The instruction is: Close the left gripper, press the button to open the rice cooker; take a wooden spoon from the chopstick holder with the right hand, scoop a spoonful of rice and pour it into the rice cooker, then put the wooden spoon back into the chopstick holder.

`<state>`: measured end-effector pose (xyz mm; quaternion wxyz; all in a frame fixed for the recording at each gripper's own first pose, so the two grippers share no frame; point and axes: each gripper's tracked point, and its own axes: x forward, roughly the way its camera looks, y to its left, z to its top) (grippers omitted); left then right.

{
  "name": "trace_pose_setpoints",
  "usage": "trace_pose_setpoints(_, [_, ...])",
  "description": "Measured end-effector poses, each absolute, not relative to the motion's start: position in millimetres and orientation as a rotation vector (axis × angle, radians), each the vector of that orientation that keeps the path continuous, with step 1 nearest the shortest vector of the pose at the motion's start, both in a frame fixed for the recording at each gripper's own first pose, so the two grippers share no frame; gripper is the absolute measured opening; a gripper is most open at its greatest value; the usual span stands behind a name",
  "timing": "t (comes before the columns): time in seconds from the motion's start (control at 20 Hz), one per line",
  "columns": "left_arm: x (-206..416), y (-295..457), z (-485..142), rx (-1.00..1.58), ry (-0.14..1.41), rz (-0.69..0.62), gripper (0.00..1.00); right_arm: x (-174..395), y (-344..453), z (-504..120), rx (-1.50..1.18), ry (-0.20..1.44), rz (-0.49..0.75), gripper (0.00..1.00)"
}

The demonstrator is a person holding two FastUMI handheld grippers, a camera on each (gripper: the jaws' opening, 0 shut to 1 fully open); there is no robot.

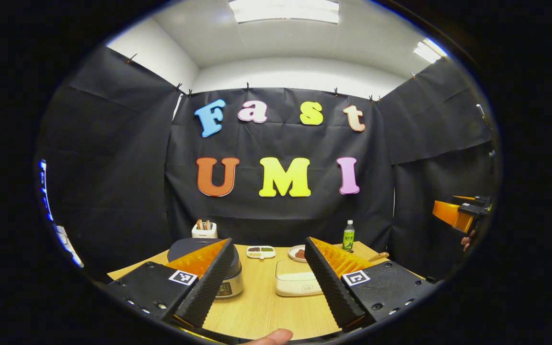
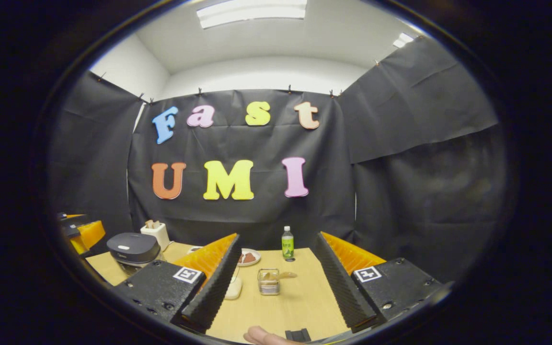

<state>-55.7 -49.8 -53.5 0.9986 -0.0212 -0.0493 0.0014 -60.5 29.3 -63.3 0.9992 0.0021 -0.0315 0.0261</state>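
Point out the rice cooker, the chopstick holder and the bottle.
rice cooker (image 2: 133,247), right gripper view, on its closed lid.
chopstick holder (image 2: 269,282), right gripper view, on its front wall.
bottle (image 1: 348,238), left gripper view, on its label.

Quick count around the one rice cooker (image 2: 133,250): one toaster (image 2: 156,232) just behind it, one white lidded box (image 1: 297,284) beside it, one chopstick holder (image 2: 269,281) with one wooden spoon (image 2: 281,275), one green bottle (image 2: 287,244) far across, two small dishes (image 1: 260,251) (image 1: 298,253) behind.
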Motion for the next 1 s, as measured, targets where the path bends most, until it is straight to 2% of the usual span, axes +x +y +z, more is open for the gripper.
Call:
trace_pose_setpoints(0.65, [-78, -41, -57, -0.053, -0.142, 0.004, 0.95, -70, 50, -91, -0.011, -0.041, 0.110, 1.00])
trace_pose_setpoints(0.85, [-86, -56, -56, -0.075, -0.161, -0.069, 0.95, -72, 50, -95, 0.004, -0.045, 0.119, 1.00])
trace_pose_setpoints(0.9, [-87, -52, -58, -0.072, -0.159, -0.062, 0.95, -70, 49, -96, 0.007, -0.044, 0.121, 0.98])
trace_pose_setpoints(1.0, [-88, -40, -59, -0.053, -0.156, -0.025, 0.95, -71, 51, -98, 0.005, -0.045, 0.126, 1.00])
